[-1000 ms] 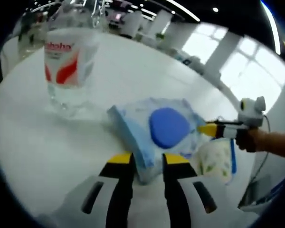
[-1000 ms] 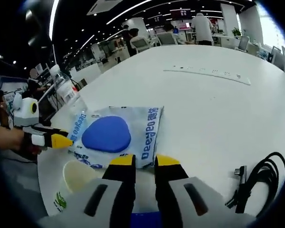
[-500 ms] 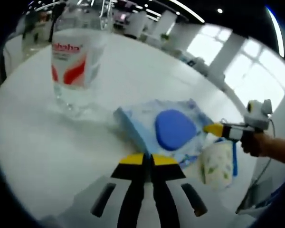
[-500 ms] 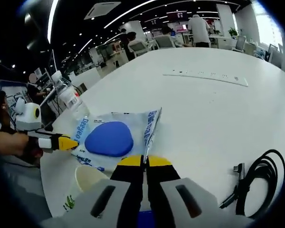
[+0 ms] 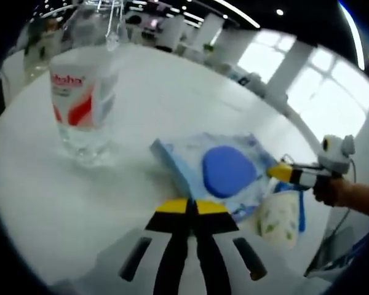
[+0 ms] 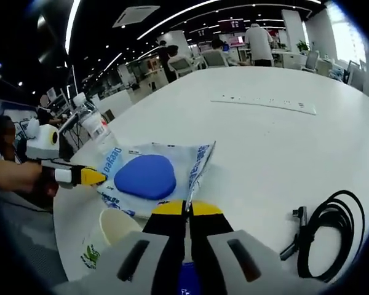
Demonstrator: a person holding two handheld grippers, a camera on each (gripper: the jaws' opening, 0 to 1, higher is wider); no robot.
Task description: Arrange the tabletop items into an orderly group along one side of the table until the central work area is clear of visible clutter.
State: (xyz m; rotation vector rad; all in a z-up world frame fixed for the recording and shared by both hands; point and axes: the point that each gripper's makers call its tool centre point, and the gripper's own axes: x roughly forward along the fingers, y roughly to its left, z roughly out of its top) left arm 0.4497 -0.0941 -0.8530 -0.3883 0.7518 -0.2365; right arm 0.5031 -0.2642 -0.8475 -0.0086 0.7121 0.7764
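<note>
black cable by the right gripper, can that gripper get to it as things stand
Probably not right away: the right gripper is shut on the wipes pack. The black cable lies coiled on bare table beside it, with nothing between, so once the pack is released the way looks free.

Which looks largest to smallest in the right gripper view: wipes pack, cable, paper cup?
1. Wipes pack, clearly largest.
2. Cable and paper cup look similar; the cup sits partly behind the right gripper, so unranked.

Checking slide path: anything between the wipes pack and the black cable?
Bare white table between the wipes pack and the black cable, seen in the right gripper view.
</note>
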